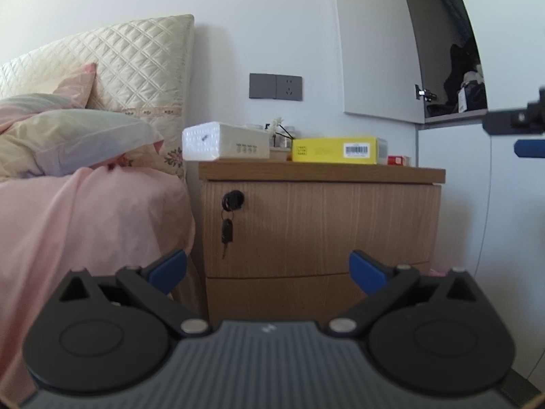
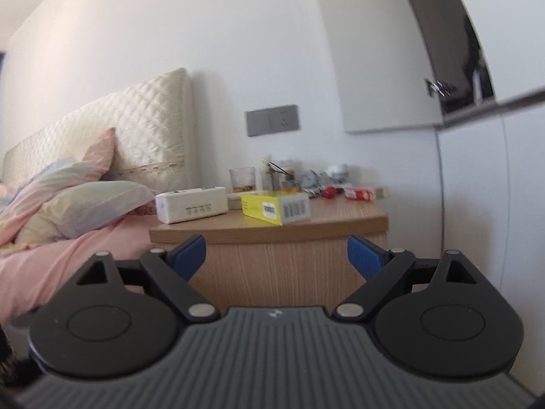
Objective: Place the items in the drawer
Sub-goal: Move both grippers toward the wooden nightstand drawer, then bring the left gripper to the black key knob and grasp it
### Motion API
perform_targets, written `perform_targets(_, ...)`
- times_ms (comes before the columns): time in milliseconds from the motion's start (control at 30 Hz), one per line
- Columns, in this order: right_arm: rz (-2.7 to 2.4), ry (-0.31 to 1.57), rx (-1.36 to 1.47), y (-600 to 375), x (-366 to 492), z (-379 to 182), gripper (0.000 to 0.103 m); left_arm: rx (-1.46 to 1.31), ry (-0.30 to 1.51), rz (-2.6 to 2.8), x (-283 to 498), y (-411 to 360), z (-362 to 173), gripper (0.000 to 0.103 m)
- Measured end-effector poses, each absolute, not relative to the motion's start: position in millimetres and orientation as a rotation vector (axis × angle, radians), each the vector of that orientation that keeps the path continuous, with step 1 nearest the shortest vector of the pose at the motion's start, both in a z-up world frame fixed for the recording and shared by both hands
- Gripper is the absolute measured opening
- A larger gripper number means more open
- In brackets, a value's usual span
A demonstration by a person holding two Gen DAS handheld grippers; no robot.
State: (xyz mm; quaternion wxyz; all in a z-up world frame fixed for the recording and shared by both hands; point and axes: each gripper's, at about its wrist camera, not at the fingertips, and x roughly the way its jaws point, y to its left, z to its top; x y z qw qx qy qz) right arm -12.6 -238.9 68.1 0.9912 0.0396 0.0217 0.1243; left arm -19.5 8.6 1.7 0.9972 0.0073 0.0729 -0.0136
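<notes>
Both claws are gaping wide and carrying nothing: the left gripper is facing the front of the wooden nightstand, its blue fingertips spread level with the seam between the two drawers, while the right gripper is hovering higher, its blue pads framing the nightstand just under the top edge. On the nightstand's top a white tissue pack is lying at the bed-side end, and a yellow box with a barcode is sitting beside it toward the wall-side end; from the right wrist view the same tissue pack and yellow box are resting near the front edge, apart from each other. Behind them on the nightstand, a glass jar, a small red-and-white pack and a blurred cluster of small items are crowding the back. The upper drawer is sitting closed, with a key hanging from its lock at the bed-side end, and the lower drawer is closed beneath it. Left of the nightstand, a bed with a pink sheet, pillows and a quilted cream headboard is pressing up against it. Above the nightstand a grey wall socket plate is showing on the white wall, and to the nightstand's right a white cupboard door is standing open.
</notes>
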Motion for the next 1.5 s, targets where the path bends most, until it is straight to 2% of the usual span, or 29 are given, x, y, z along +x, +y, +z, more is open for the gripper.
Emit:
perform_targets(367, 0.317, 0.156, 0.106, -257.7, 54.9, 55.7, 0.092, -0.002, 0.187, -0.042, 30.6, 28.5, 19.8, 0.103)
perform_targets(667, 0.346, 0.188, 0.021, -291.8, 97.2, 32.5, 0.092, 0.022, 0.207, -0.073, 90.7, 45.0, 26.2, 0.103)
perform_targets(833, 0.365, 0.231, 0.123, -321.2, 133.7, 20.8, 0.092, 0.043, 0.213, -0.107, 127.9, 45.2, 22.3, 0.103)
perform_targets(1300, 0.39, 0.181, 0.113, -320.1, 179.5, 4.8, 0.092, 0.019, 0.241, -0.126, 176.7, 62.5, 8.7, 0.103)
perform_targets(1333, 0.382, 0.176, 0.11, -318.4, 180.8, 5.0, 0.094, 0.019, 0.243, -0.13, 178.6, 63.1, 7.9, 0.103)
perform_targets(1500, 0.347, 0.161, 0.091, -314.7, 183.0, 4.8, 0.095, 0.027, 0.25, -0.142, 184.3, 63.8, 4.2, 0.103)
